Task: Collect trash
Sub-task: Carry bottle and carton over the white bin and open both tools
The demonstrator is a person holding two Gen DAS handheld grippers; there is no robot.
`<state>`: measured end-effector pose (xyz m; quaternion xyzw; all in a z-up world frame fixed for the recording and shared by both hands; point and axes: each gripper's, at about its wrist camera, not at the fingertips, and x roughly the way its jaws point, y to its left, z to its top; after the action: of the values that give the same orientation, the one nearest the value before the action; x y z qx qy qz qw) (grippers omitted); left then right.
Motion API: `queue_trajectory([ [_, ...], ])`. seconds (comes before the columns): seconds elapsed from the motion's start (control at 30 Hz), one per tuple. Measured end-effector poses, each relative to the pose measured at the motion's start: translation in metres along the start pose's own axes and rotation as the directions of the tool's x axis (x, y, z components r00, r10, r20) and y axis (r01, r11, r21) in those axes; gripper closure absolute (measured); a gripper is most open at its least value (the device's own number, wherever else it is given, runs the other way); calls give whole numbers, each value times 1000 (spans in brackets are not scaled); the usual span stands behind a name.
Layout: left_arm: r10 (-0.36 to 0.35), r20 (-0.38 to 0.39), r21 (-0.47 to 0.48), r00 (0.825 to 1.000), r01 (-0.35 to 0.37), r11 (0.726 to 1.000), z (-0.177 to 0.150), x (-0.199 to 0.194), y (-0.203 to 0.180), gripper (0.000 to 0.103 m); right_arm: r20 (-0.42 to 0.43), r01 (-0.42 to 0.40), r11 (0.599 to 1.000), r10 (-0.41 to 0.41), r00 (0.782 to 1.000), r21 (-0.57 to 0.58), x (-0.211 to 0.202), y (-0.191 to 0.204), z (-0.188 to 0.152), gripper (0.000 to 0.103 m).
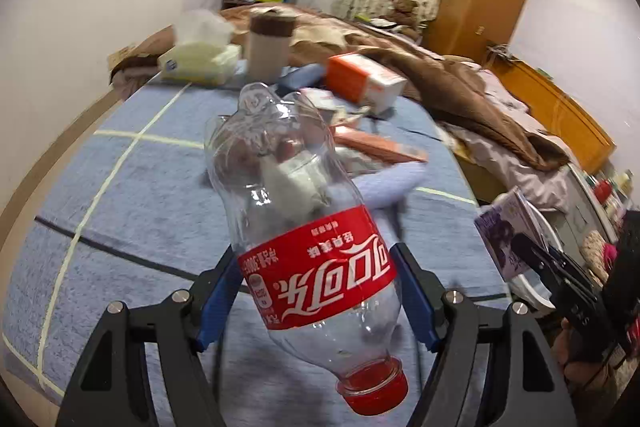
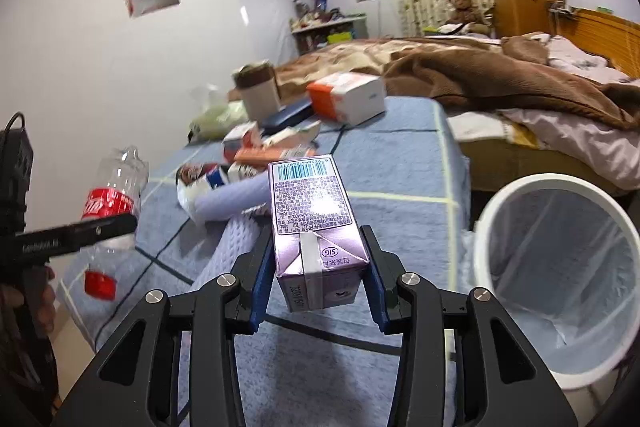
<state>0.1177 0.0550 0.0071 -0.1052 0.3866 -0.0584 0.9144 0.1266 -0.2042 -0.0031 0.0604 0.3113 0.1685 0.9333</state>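
The left hand-held gripper (image 1: 316,291) clamps an empty cola bottle (image 1: 304,227), cap toward the camera, above the blue surface (image 1: 120,187). The right hand-held gripper (image 2: 320,267) grips a purple drink carton (image 2: 314,223) beside the lined white trash bin (image 2: 560,267). More litter (image 2: 256,155) lies beyond.

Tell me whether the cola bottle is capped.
Capped: a red cap closes the neck of the clear bottle, which the left gripper holds cap-down.
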Motion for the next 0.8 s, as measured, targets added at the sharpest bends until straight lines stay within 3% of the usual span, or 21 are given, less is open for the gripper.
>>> queue_trajectory([
  [0.27,-96,22,125,995,92,988,7,-6,-57,28,65,99,993,-103,993,60,-33,-25,0,62],
  [0.5,-180,-8,227,984,178,958,9,4,-115,28,90,197,972,-209,974,127,-56,-55,-3,62],
  [0.73,-273,-71,295,960,281,913,10,23,-173,28,74,297,933,-317,945,200,-67,-88,-10,62],
  [0.8,-314,-102,304,944,331,893,10,31,-188,28,62,326,918,-348,936,225,-68,-99,-12,62],
])
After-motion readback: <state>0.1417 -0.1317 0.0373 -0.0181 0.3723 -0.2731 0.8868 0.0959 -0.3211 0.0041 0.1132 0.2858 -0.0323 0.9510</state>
